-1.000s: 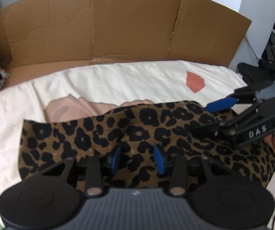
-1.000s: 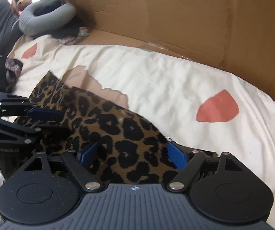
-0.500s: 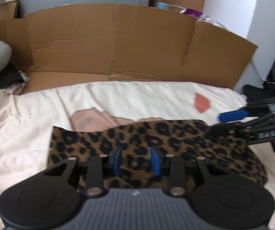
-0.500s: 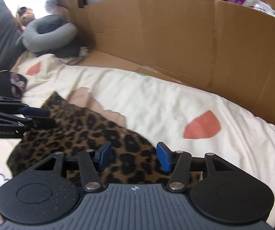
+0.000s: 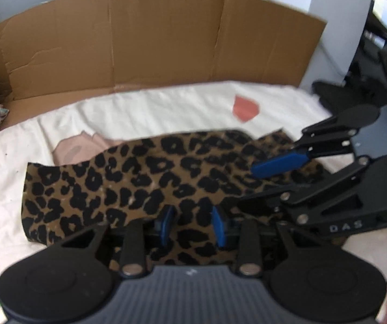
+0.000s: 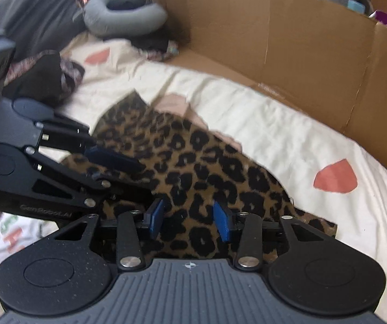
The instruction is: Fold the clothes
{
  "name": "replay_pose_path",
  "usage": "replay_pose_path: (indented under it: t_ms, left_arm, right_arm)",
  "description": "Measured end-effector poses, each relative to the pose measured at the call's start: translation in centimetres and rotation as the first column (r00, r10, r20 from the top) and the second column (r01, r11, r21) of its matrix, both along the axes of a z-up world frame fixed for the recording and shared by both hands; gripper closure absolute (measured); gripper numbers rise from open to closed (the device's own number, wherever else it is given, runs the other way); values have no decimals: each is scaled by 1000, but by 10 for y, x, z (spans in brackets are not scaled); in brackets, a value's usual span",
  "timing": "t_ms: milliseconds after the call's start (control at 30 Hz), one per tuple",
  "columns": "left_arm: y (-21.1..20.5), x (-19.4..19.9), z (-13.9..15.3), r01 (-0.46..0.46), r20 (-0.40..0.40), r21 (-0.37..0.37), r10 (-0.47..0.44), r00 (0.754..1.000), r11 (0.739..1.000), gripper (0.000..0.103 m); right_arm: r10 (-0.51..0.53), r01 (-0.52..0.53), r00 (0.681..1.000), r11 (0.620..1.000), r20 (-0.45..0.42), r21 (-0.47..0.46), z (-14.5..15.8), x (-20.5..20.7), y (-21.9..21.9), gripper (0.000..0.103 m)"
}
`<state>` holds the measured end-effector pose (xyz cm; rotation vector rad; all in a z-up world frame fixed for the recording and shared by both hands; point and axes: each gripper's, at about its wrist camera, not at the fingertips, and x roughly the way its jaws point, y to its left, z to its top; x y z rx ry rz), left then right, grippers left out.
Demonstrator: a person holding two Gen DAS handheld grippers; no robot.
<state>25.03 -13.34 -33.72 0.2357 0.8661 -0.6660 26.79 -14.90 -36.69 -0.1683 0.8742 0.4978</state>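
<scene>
The leopard-print garment (image 5: 144, 183) is lying flat on the cream sheet (image 5: 144, 108), directly beneath both tongs. Left gripper (image 5: 192, 224) and right gripper (image 6: 190, 218) are hovering parted, gripping nothing.

cardboard wall (image 5: 161, 40), cream sheet (image 6: 288, 135), grey neck pillow (image 6: 124, 13)

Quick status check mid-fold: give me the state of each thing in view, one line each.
Leopard-print garment: spread on the sheet, rumpled, not visibly folded.
Left tongs: open, low over the garment's near edge.
Right tongs: open, low over the garment's near edge.
Pink garment: lying flat, partly under the leopard-print one.
Cardboard panel: standing upright behind the sheet.
</scene>
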Motion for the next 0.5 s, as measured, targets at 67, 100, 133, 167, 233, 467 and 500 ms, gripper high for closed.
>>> replay_pose_path:
  t_ms: [67,100,133,167,233,467,500]
  left_arm:
    - [1,4,-5,2,-1,10,-2,1000,1000,71]
    - [1,5,-7,4,-1,15,-4,1000,1000,71]
    - [2,6,-8,6,1,20,-6,1000,1000,72]
    - [2,7,-8,8,3,23,-8,1000,1000,72]
    - [4,7,-7,4,1,25,-4,1000,1000,72]
    - [16,13,1,-73,11,58,72,997,996,75]
    - [18,14,4,-81,8,51,81,997,995,76]
  right_arm:
    - [-7,7,1000,1000,-10,-4,-6,3,-2,61]
    - [-10,10,1000,1000,-15,-7,-9,5,-3,62]
    - [-10,10,1000,1000,-13,-9,-10,5,-4,64]
    - [-10,10,1000,1000,-10,-11,-10,6,-5,64]
    - [-14,14,1000,1000,-5,-14,-10,7,-7,65]
    - [-61,61,998,998,-3,-30,-9,7,-22,70]
    - [-72,72,997,997,-4,-29,-8,8,-24,72]
